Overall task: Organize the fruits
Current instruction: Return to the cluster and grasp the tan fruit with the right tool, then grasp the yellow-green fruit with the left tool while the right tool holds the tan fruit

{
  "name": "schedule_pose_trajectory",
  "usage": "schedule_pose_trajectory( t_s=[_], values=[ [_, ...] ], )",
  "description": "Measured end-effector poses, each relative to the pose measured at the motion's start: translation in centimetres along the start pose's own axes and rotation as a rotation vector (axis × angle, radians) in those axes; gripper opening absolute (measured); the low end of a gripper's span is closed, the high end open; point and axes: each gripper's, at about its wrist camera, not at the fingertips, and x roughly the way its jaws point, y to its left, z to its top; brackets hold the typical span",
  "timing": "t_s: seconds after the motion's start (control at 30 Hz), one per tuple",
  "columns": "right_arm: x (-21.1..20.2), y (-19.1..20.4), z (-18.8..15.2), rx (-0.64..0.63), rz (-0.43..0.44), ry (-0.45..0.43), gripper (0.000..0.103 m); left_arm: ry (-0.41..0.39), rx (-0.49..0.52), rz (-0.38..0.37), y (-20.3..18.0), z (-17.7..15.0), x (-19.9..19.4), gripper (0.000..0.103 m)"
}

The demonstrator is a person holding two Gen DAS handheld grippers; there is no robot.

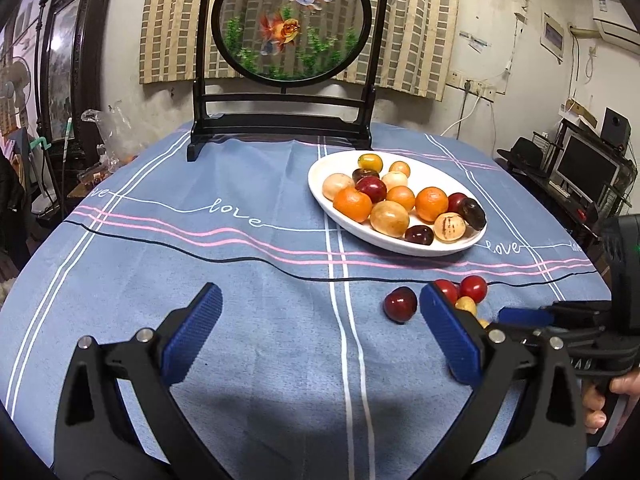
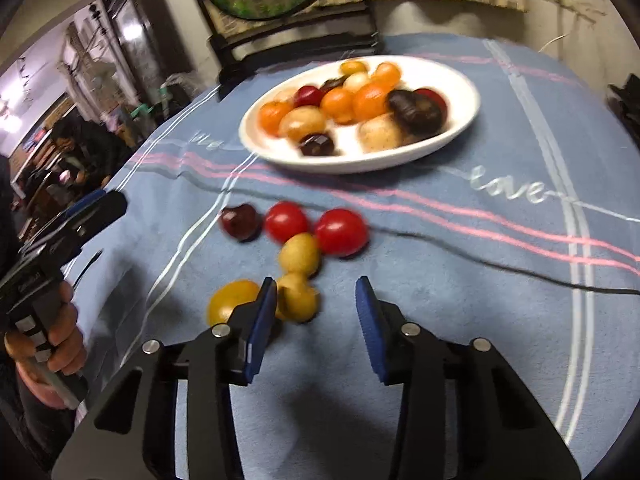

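Cloth on the worktop [image 1: 240, 280] reads "love". The oval plate [image 2: 460, 128] of fruit, long axis left-right, sits far; loose fruits [image 2: 340, 232] near. Both claws, left claw [image 1: 320, 320] and right claw [image 2: 316, 308], gape, pinching nothing, probably.

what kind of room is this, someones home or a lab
Most likely a lived-in home room. A blue tablecloth covers the table, a framed goldfish screen stands at its back, and a computer desk with monitor and a wall air conditioner sit at the side.
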Motion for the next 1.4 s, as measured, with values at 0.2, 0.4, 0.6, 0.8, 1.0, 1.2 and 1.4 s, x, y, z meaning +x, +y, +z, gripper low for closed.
schedule_pose_trajectory(
  t_s=[0.2, 0.4, 0.6, 0.8, 1.0, 1.2, 1.4],
  values=[
    [1.5, 1.7, -0.5, -0.073, -0.033, 0.033, 0.040, -0.007, 0.001, -0.014, -0.1, 0.0, -0.3, 0.101],
    [2.1, 3.0, -0.6, -0.143, -0.088, 0.028, 0.038, -0.024, 0.001, -0.023, 0.0, 0.2, -0.6, 0.101],
    [1.9, 2.3, -0.5, -0.111, -0.096, 0.024, 0.028, 0.000, -0.005, -0.018, 0.1, 0.1, -0.1, 0.101],
    [-0.8, 1.2, -0.3, -0.037, -0.024, -0.032, 0.028, 0.027, 0.023, -0.045, -0.5, -0.1, 0.2, 0.101],
    [-3.4, 0.4, -0.1, 0.003, -0.056, -0.119, 0.028, 0.096, 0.186, -0.204, -4.0, -1.3, 0.2, 0.100],
    [-3.9, 0.8, -0.1, -0.007, -0.042, -0.135, 0.028, 0.135, 0.344, -0.184, -6.8, -3.1, 0.8, 0.100],
    [-4.3, 0.8, -0.2, -0.002, -0.033, -0.141, 0.028, 0.182, 0.399, -0.178, -7.9, -4.0, 1.7, 0.081]
  ],
)
